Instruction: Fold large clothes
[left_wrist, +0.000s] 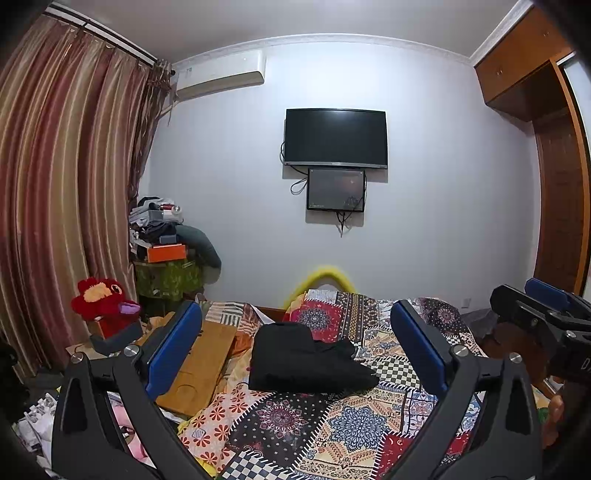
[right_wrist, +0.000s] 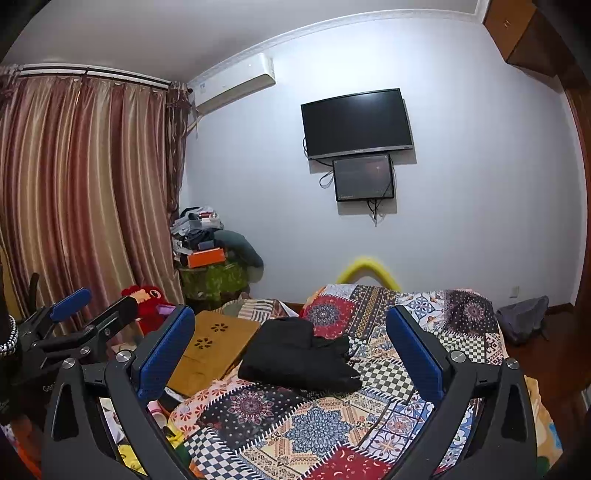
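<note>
A black garment (left_wrist: 306, 360) lies folded into a compact bundle on the patchwork bedspread (left_wrist: 332, 424), ahead of both grippers. My left gripper (left_wrist: 295, 350) is held above the near part of the bed, open, its blue pads wide apart with nothing between them. My right gripper (right_wrist: 290, 350) is likewise open and empty, raised above the bed, with the black garment (right_wrist: 299, 360) lying beyond it on the patchwork bedspread (right_wrist: 314, 435). The right gripper shows at the right edge of the left wrist view (left_wrist: 546, 310), the left gripper at the left edge of the right wrist view (right_wrist: 85, 306).
A wooden lap tray (left_wrist: 201, 365) lies on the bed's left side. A red plush toy (left_wrist: 101, 301) and a cluttered stand (left_wrist: 166, 258) sit by the curtain (left_wrist: 62, 184). Two screens (left_wrist: 334, 138) hang on the far wall. A wardrobe (left_wrist: 554, 184) stands right, a grey bag (right_wrist: 524, 319) on the floor.
</note>
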